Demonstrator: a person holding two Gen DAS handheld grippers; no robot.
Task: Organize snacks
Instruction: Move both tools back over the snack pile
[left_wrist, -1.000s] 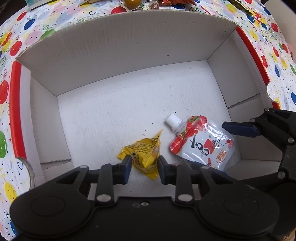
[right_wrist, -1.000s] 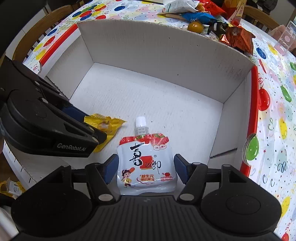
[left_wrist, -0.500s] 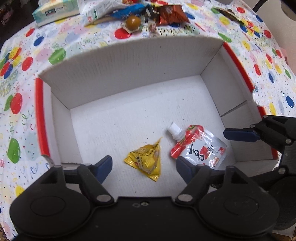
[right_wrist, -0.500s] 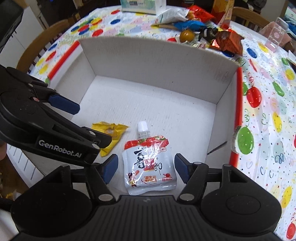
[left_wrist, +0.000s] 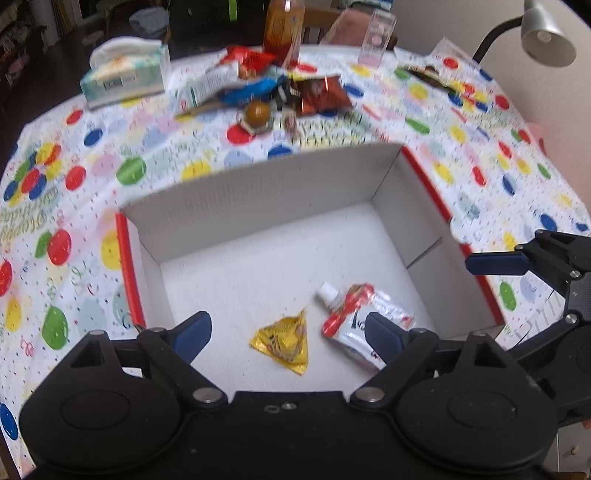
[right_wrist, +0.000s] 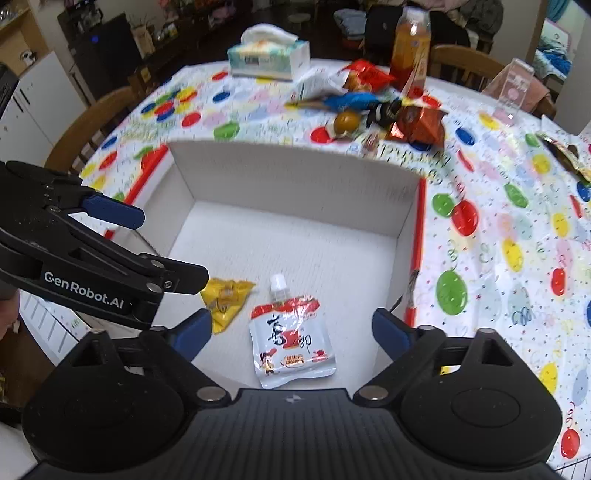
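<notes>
Both tools hang over the near end of the white cardboard box (left_wrist: 280, 199), and neither carries anything. The left gripper (left_wrist: 286, 334) has its jaws spread wide, with the yellow triangular packet (left_wrist: 284, 341) lying flat on the box floor in the gap between them but below the tips, untouched. The right gripper (right_wrist: 291, 332) is likewise spread, and the red-and-white spouted jelly pouch (right_wrist: 291, 347) lies on the floor between and beneath its jaws, spout pointing away from them. The 2 snacks sit just beside each other, the packet to the left of the pouch, apparently not touching.

My reading is that this is the gap between 2 rounds of the task: 2 snacks are in the box, and the jaws are free for the next fetch.

The rest of the work lies well ahead of both sets of jaws, past the far wall of the box, where a loose heap of snacks (right_wrist: 373, 103) rests on the spotted bench (right_wrist: 517, 236): a brown foil bag (right_wrist: 421, 123), a blue wrapper (right_wrist: 351, 100), a red bag (right_wrist: 365, 78) and a round brown ball-like sweet (right_wrist: 347, 120). A tissue box (right_wrist: 269, 59) and a bottle of orange drink (right_wrist: 410, 40) stand behind them.

The next move likely calls for carrying each tool forward over the far wall, lowering spread jaws astride 1 item at the heap's edge, and closing gently; the foil bags look crinkly and overlapped, so picking an outer one should avoid dragging its neighbours.
</notes>
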